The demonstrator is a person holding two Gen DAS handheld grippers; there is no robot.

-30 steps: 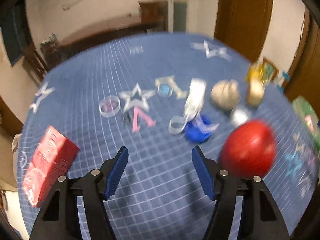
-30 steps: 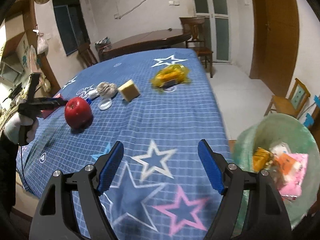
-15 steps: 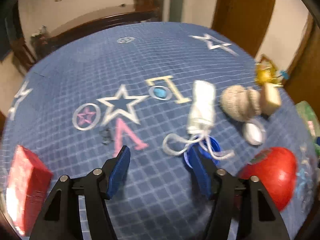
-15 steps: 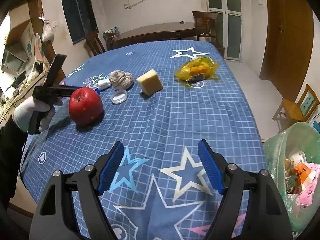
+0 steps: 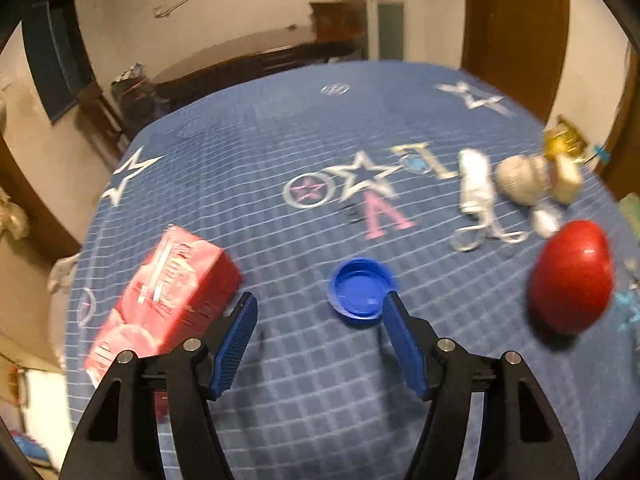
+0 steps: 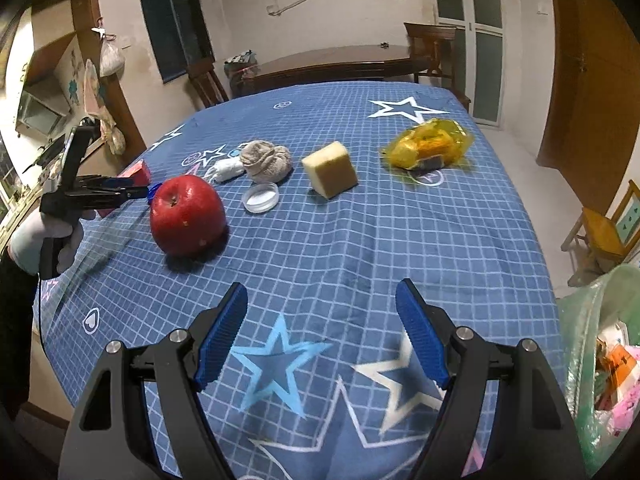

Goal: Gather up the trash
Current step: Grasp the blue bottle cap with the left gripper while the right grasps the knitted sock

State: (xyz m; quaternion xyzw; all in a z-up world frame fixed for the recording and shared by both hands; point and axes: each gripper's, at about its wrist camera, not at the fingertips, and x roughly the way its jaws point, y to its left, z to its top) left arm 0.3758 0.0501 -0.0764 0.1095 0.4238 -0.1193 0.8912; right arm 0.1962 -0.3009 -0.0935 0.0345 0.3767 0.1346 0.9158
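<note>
My left gripper (image 5: 320, 300) stands open just over the blue star-patterned tablecloth (image 5: 280, 140). A blue bottle cap (image 5: 360, 292) lies open side up just ahead of its jaws, its near edge by the right fingertip (image 5: 390, 308); no pad presses on it. A red carton (image 5: 168, 292) lies left of the left finger. My right gripper (image 6: 322, 290) hangs open and empty over the cloth's near edge. Ahead of it are a red apple (image 6: 187, 220), a white lid (image 6: 261, 197), a yellow sponge (image 6: 330, 174) and a yellow wrapper (image 6: 430, 148).
A balled beige sock (image 6: 266, 160) and a white rolled mask with strings (image 5: 474, 184) lie behind the apple (image 5: 572, 276). A green bag of trash (image 6: 592, 320) stands off the table's right edge. A gloved hand (image 6: 40, 232) holds the left gripper (image 6: 136, 192).
The left view swung left; the blue cap, earlier under the white strings, now lies apart from them by the right fingertip. The right gripper moved left, away from the trash bag.
</note>
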